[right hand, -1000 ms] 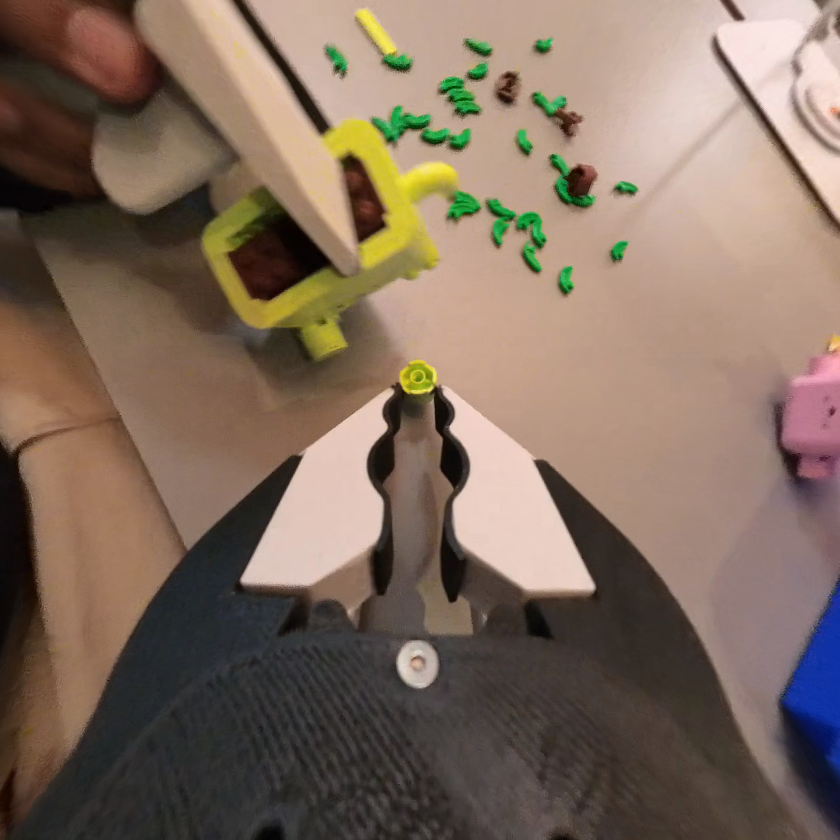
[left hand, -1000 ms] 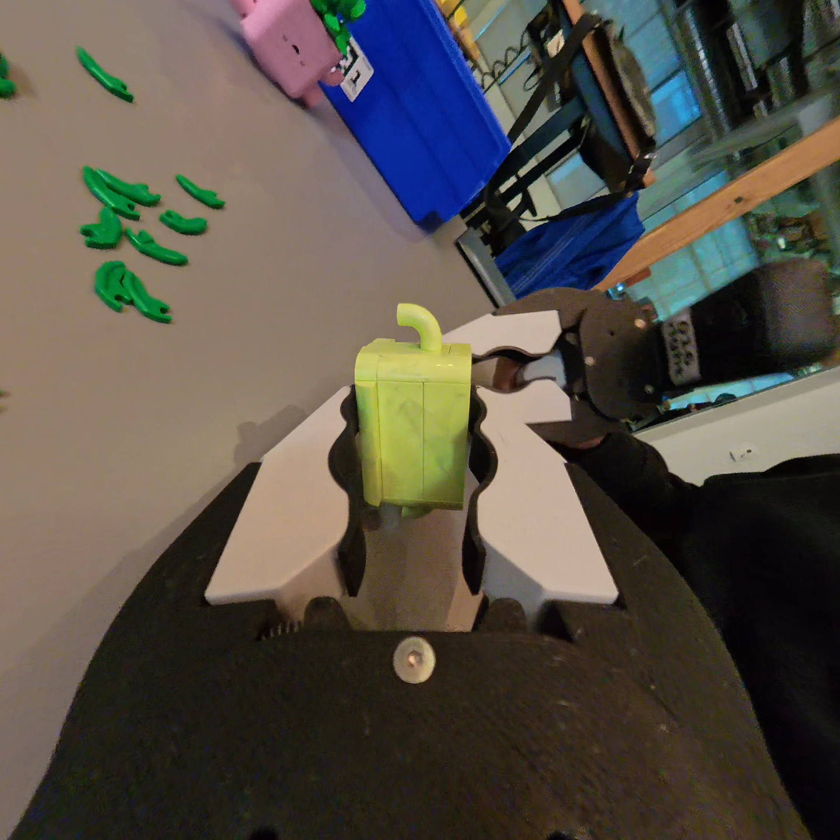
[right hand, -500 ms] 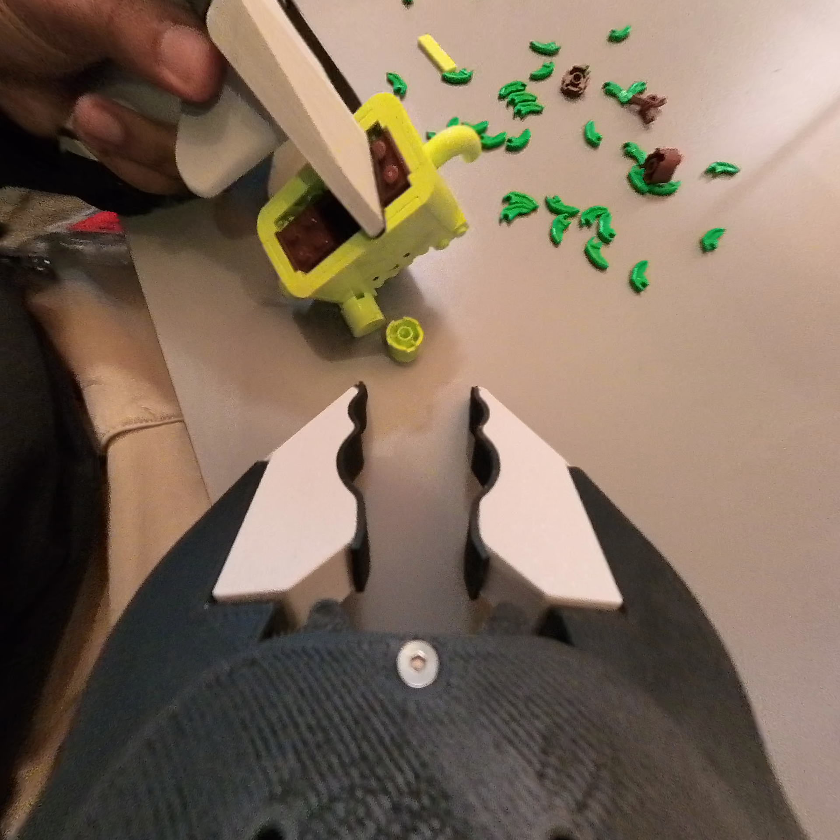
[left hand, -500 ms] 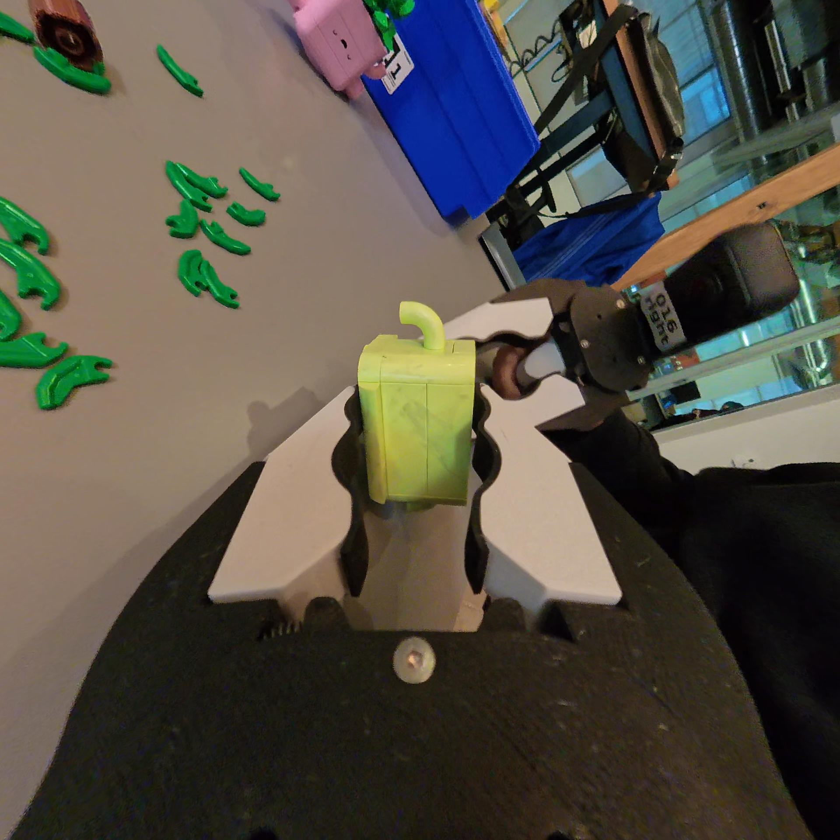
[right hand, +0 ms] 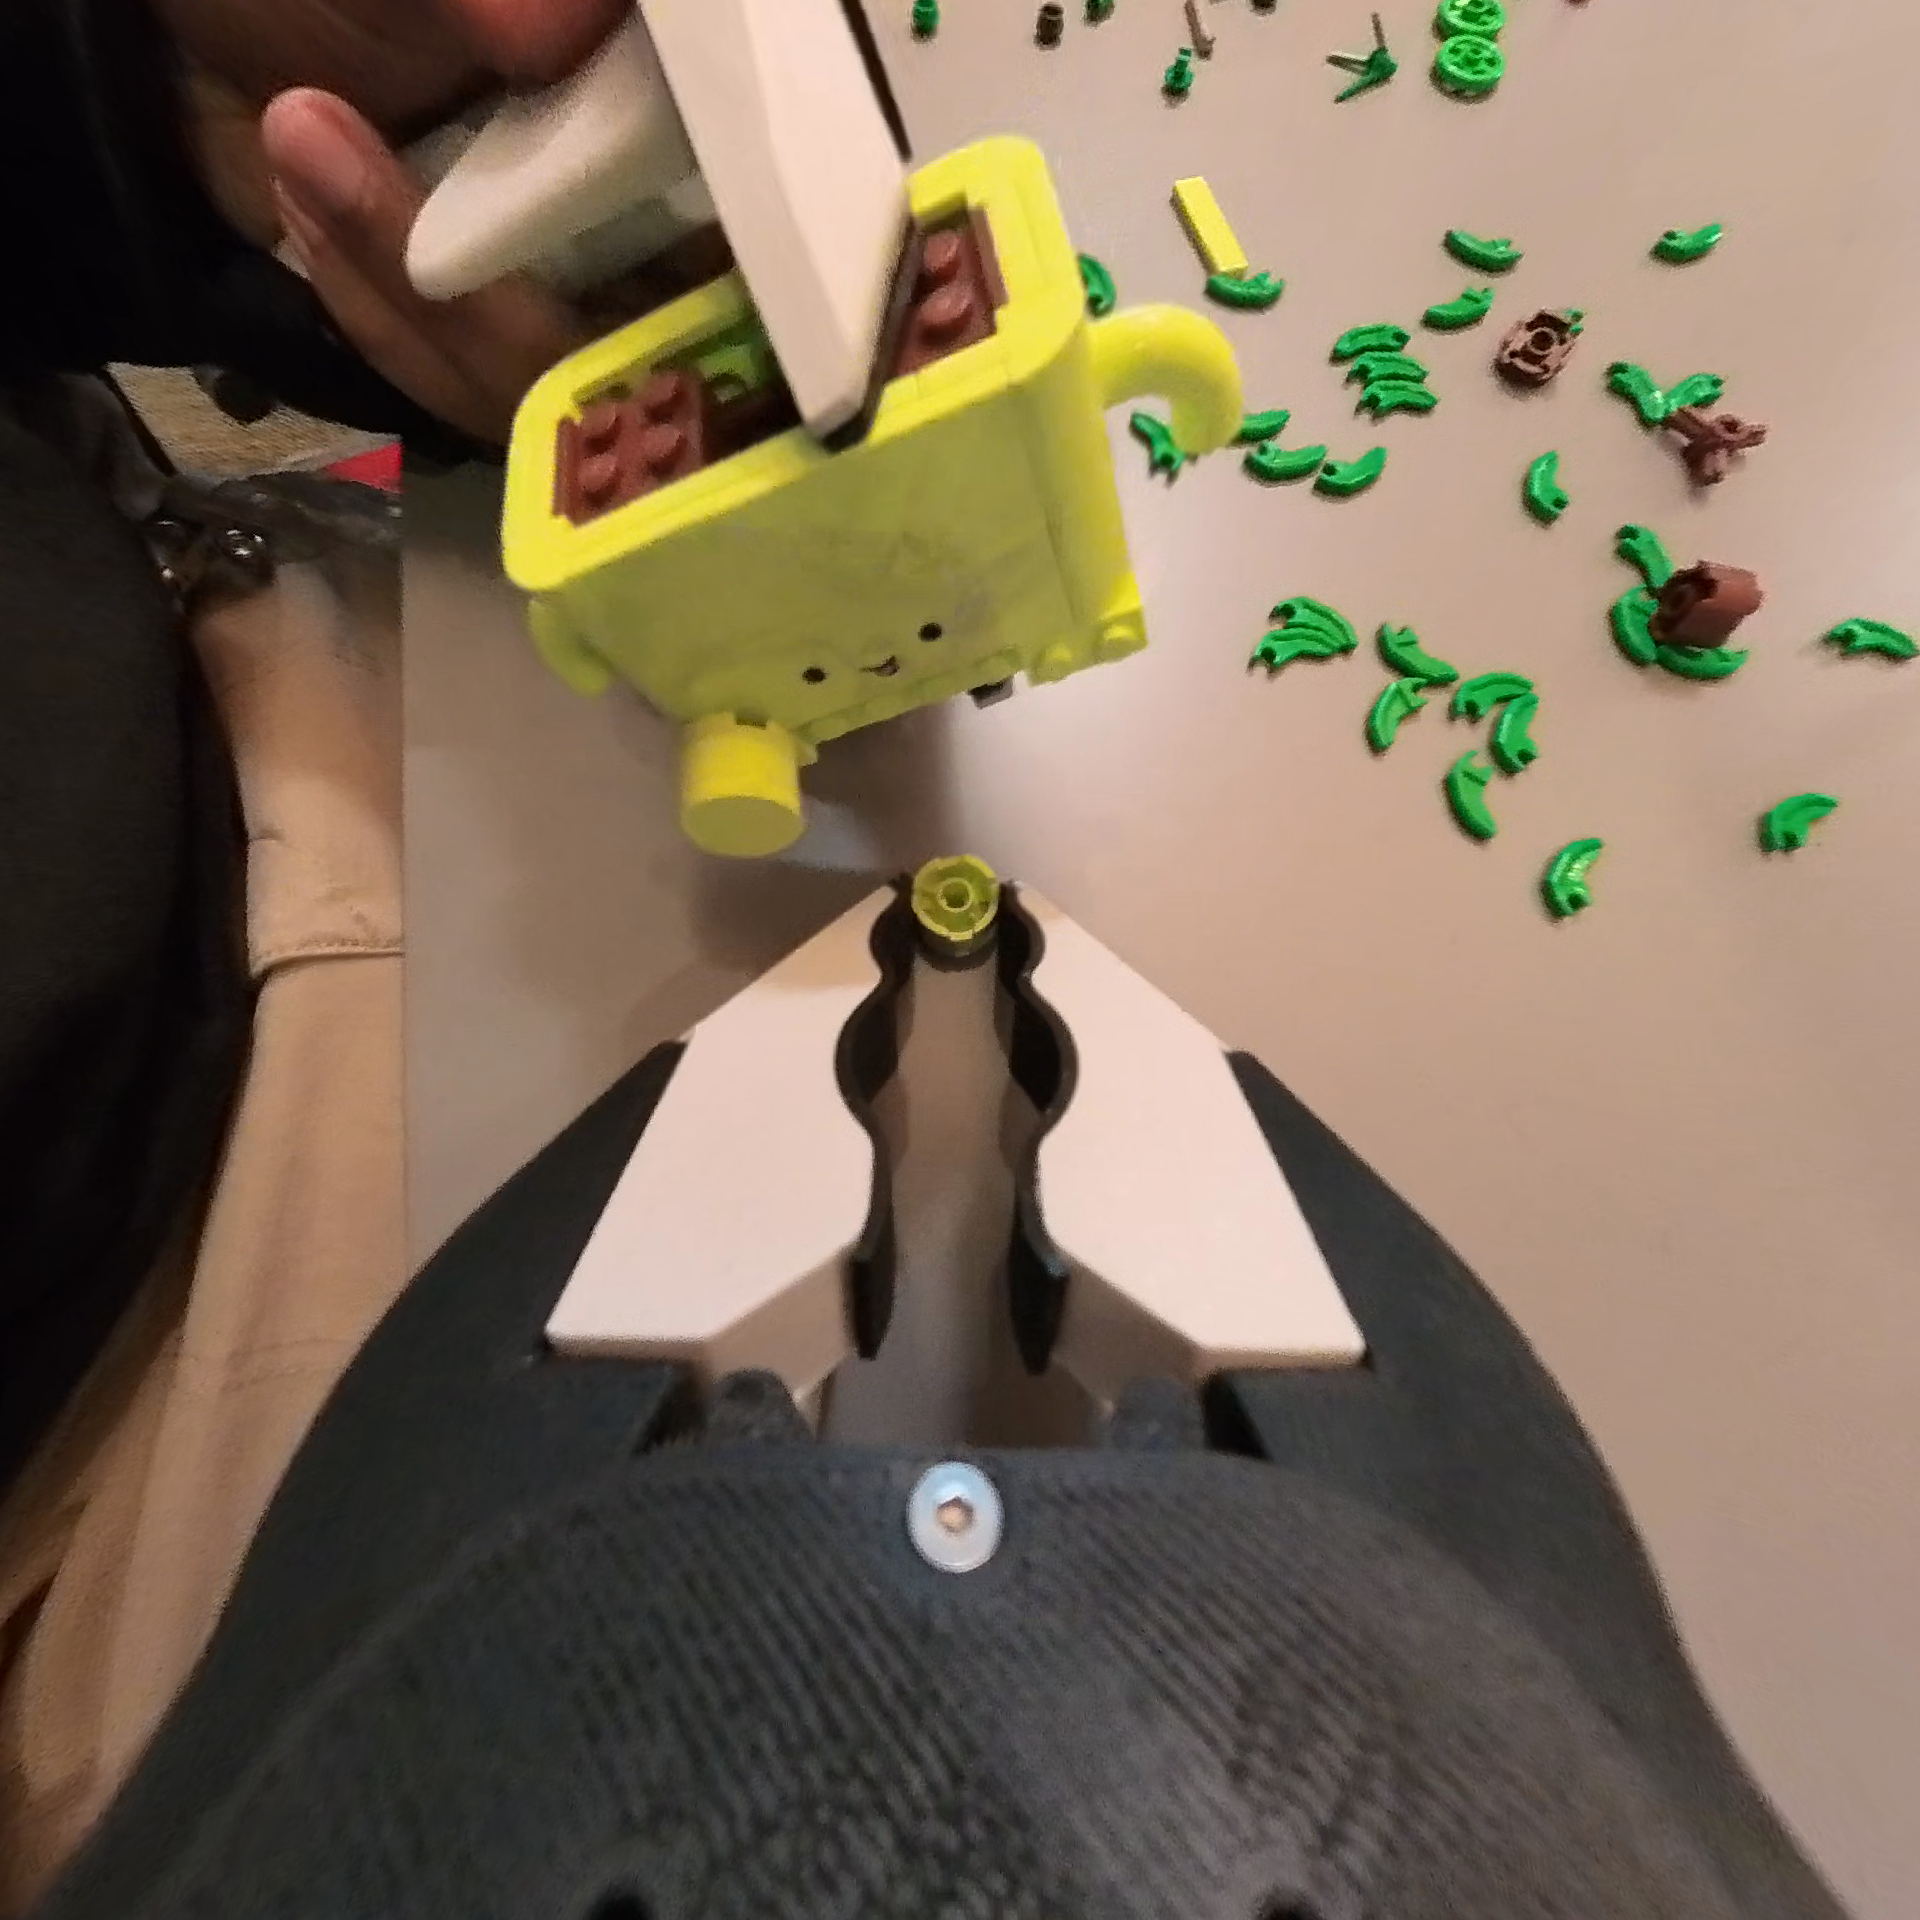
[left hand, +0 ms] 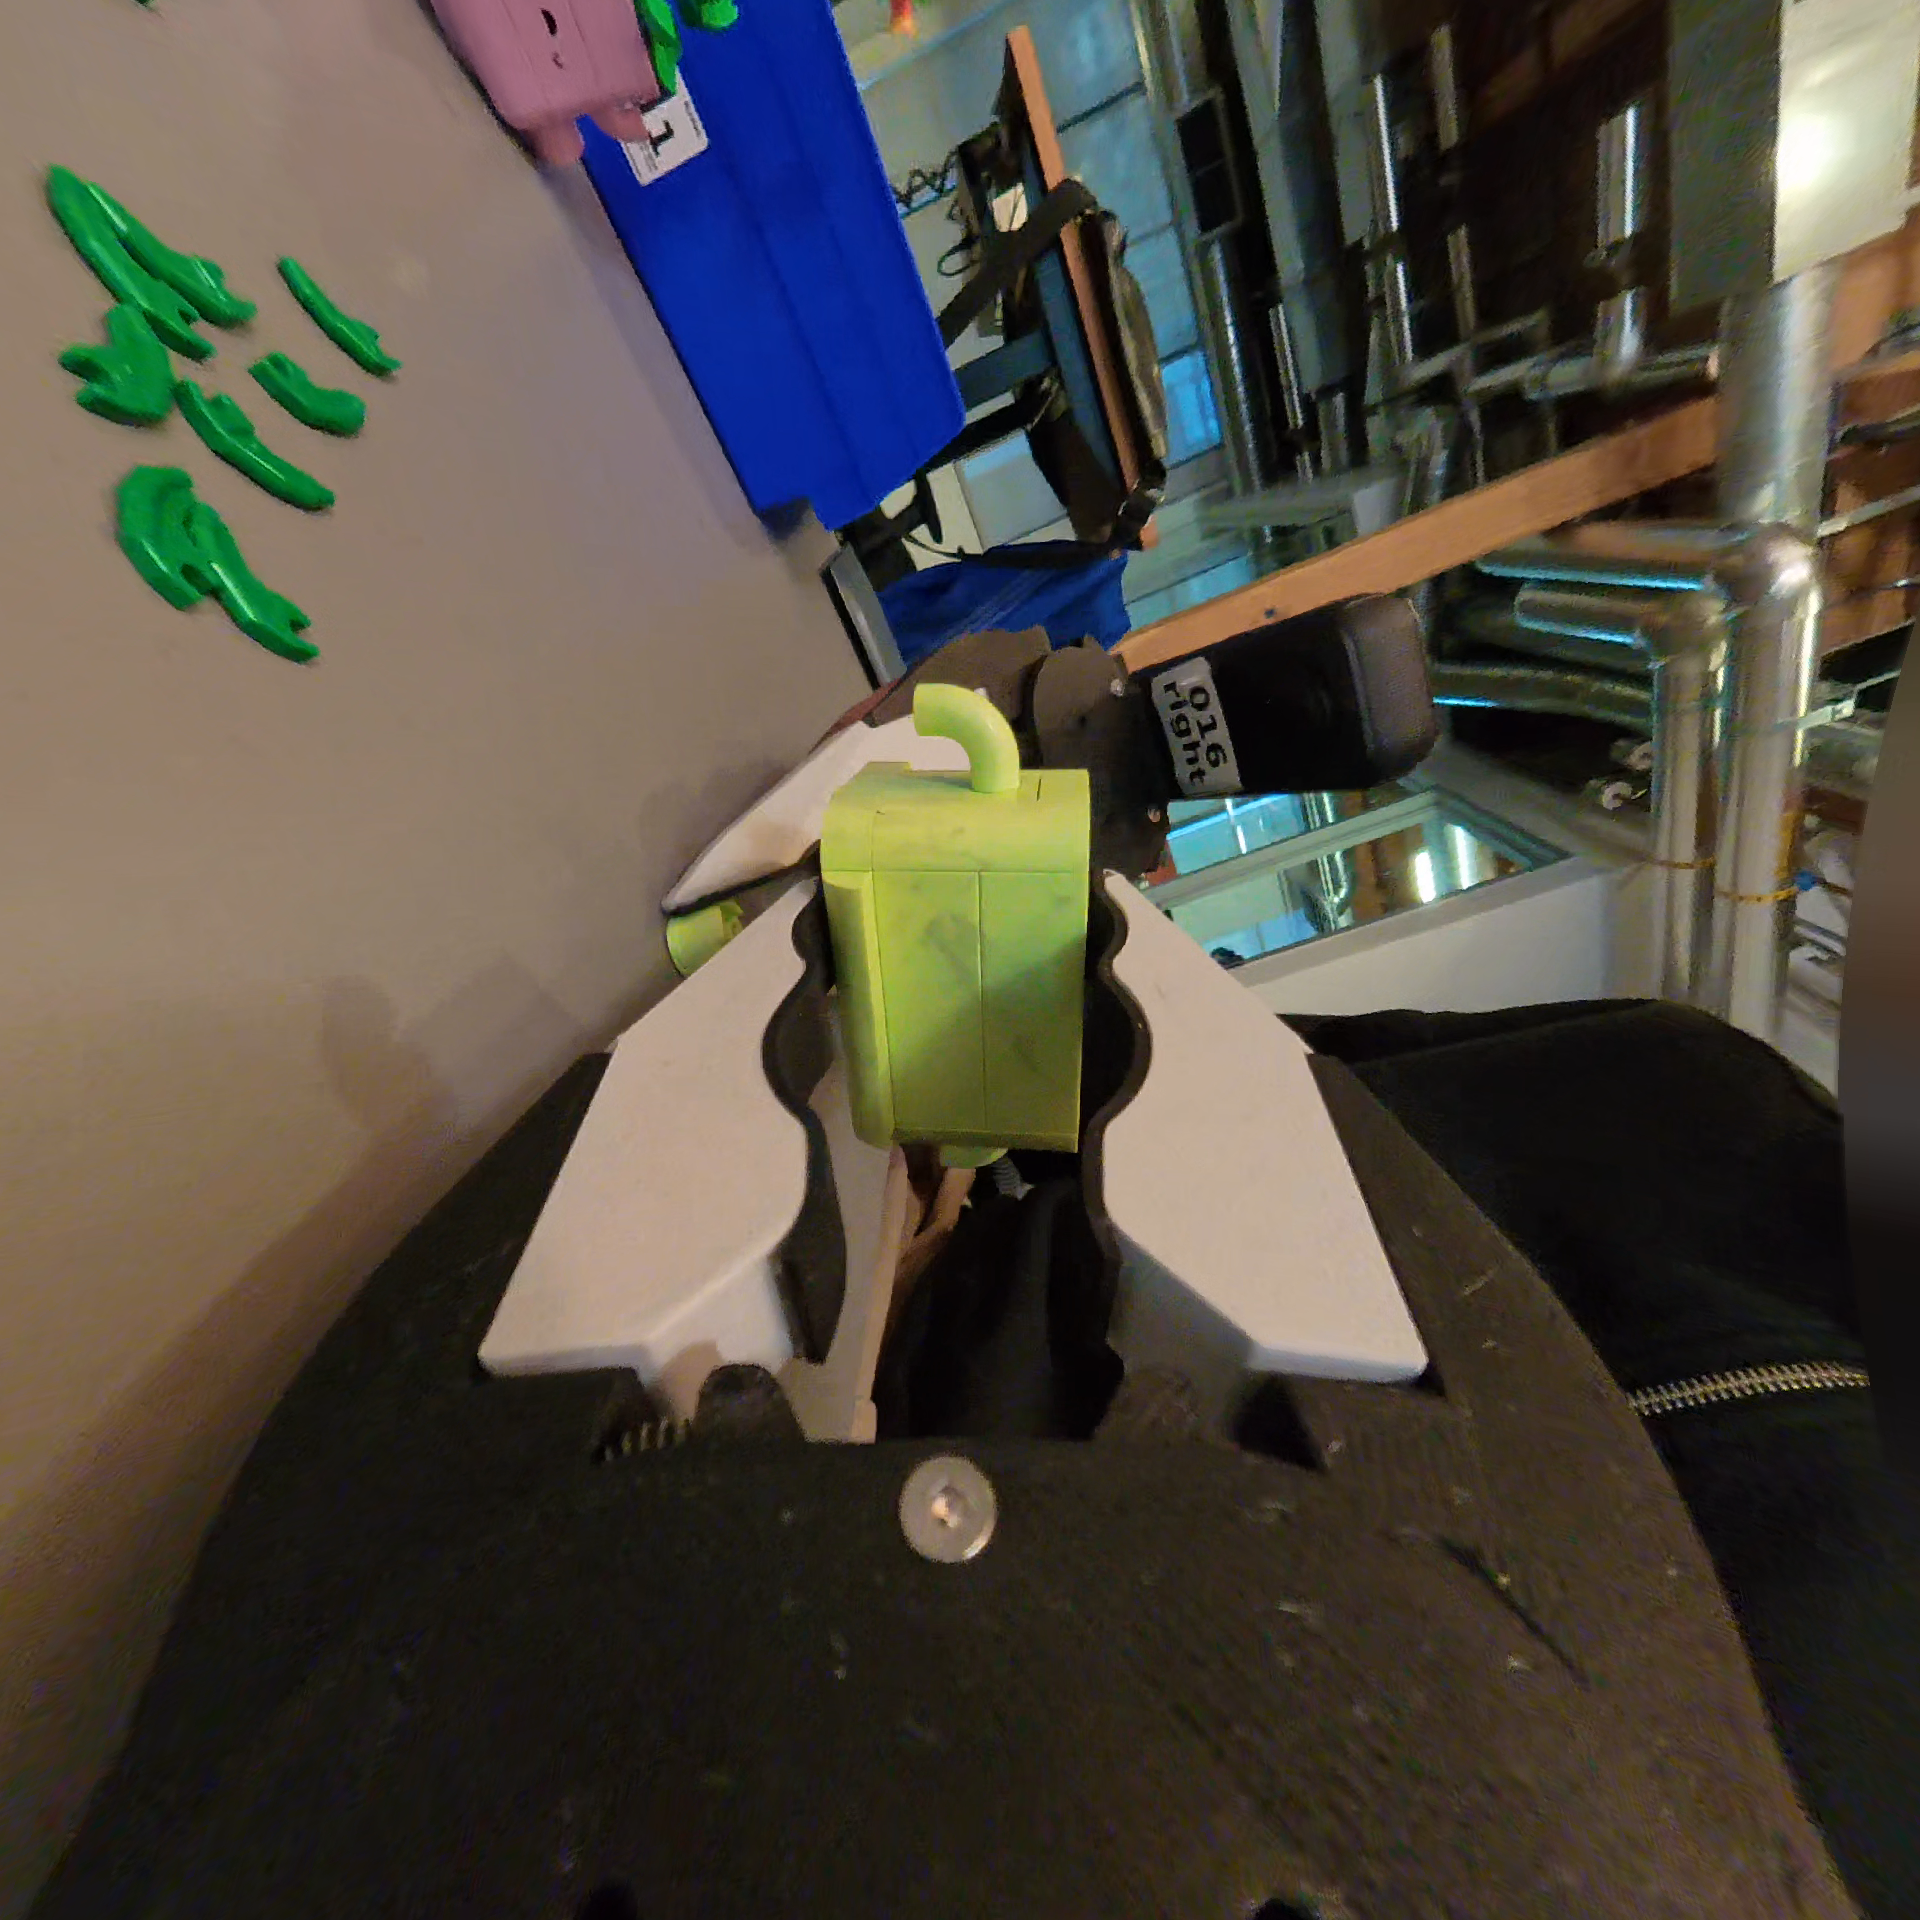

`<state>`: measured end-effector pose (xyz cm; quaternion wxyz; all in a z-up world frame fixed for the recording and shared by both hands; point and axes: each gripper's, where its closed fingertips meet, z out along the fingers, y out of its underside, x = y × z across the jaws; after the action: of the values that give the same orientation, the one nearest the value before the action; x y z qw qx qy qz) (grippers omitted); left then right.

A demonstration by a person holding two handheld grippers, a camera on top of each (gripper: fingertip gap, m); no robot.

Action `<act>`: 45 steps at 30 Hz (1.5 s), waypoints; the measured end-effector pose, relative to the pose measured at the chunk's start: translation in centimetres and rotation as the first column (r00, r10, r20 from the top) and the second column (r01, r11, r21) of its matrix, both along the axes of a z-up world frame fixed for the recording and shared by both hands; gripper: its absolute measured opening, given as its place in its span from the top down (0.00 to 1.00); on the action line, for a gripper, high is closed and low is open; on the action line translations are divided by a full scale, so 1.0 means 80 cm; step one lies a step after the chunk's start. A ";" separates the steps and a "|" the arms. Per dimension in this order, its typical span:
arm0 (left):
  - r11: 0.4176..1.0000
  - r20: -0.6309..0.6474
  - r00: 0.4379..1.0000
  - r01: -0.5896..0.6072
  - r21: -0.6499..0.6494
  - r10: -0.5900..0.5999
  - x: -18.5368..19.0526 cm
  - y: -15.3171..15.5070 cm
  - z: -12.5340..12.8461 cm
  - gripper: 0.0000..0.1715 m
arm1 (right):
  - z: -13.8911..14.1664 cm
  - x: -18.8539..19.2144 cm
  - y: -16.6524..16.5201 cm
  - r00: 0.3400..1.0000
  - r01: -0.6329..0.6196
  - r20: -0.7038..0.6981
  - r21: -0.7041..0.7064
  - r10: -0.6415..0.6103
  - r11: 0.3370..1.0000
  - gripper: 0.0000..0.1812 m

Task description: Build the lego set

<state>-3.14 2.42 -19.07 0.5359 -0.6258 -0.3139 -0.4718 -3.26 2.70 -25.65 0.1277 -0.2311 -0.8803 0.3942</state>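
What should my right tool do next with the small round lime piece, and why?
Probably carry the round lime piece up to the bare underside corner of the lime pot and press it on. The right tool pinches it at its tips, the left tool holds the pot tilted, and one matching round foot is already fitted.

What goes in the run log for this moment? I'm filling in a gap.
left gripper: shut on lime pot body | right gripper: shut on round lime stud | stud near pot's foot, not attached
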 end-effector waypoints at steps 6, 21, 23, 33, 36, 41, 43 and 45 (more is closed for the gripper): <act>0.998 -0.031 0.998 -0.051 -0.023 0.050 -0.008 0.001 -0.004 0.74 | 0.002 0.016 0.000 0.996 -0.023 -0.082 0.151 0.035 0.988 0.92; 1.000 -0.043 0.999 -0.024 -0.007 0.024 0.005 0.004 -0.001 0.75 | 0.013 0.032 0.008 0.994 -0.006 -0.102 0.244 0.032 0.970 0.92; 0.999 -0.052 0.998 -0.029 -0.014 0.028 0.004 0.005 -0.002 0.75 | 0.015 0.034 0.004 0.993 -0.018 -0.106 0.235 0.044 0.972 0.92; 0.997 -0.101 0.994 -0.038 -0.061 0.031 0.003 0.004 -0.009 0.75 | 0.031 0.036 -0.002 0.988 -0.023 -0.142 0.214 0.054 0.977 0.92; 0.997 -0.125 0.992 -0.030 -0.076 0.021 0.006 0.006 -0.012 0.75 | 0.038 0.038 -0.002 0.989 -0.021 -0.142 0.182 0.047 0.983 0.92; 0.996 -0.131 0.991 -0.032 -0.078 0.022 0.006 0.006 -0.013 0.75 | 0.039 0.040 -0.005 0.991 -0.021 -0.126 0.128 0.037 0.992 0.92; 0.998 -0.123 0.992 -0.026 -0.065 0.018 0.006 0.006 -0.010 0.75 | 0.042 0.042 -0.009 0.993 -0.027 -0.114 0.086 0.037 0.996 0.92; 0.998 -0.123 0.992 -0.026 -0.065 0.018 0.007 0.006 -0.010 0.75 | 0.044 0.043 -0.010 0.994 -0.027 -0.104 0.059 0.033 0.998 0.92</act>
<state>-2.61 2.86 -19.90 0.5383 -0.6676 -0.3026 -0.4159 0.16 1.92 -22.12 0.1745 -0.1928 -0.8867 0.3823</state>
